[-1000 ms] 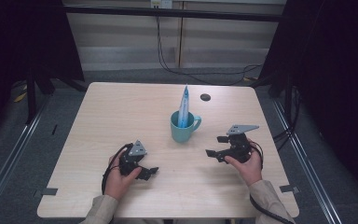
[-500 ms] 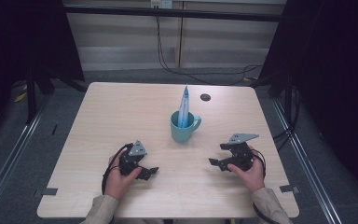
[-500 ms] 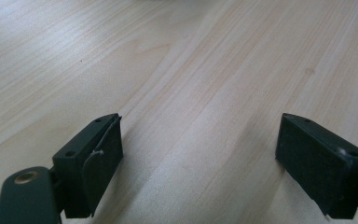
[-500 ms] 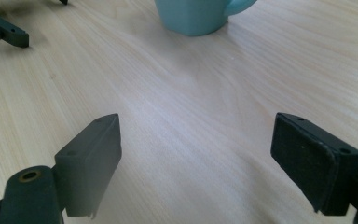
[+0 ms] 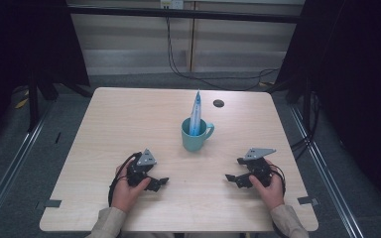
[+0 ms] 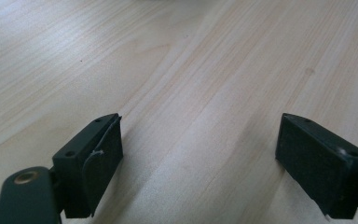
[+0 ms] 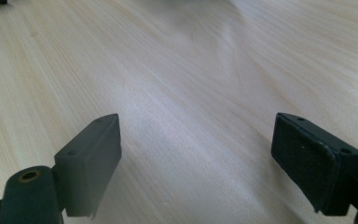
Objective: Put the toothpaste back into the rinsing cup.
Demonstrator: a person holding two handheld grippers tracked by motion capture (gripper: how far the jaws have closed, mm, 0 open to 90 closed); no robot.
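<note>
A teal mug (image 5: 195,136) stands near the middle of the wooden table (image 5: 129,119), its handle to the right. A blue and white tube (image 5: 195,113) stands upright inside it, tip up. My left gripper (image 5: 159,183) rests on the table at the front left, held by a hand, its jaws wide apart with bare wood between them (image 6: 199,154). My right gripper (image 5: 232,179) rests at the front right, also held by a hand, jaws wide apart over bare wood (image 7: 196,154). Both grippers lie well short of the mug and point inward.
A small dark round spot (image 5: 219,103) lies on the table behind the mug to the right. Cables hang behind the table's far edge. Dark frame posts stand at both sides, and metal rails (image 5: 10,168) run along the floor.
The right gripper has drawn back from beside the mug toward the front edge and settled low on the table. The left gripper has stayed put.
</note>
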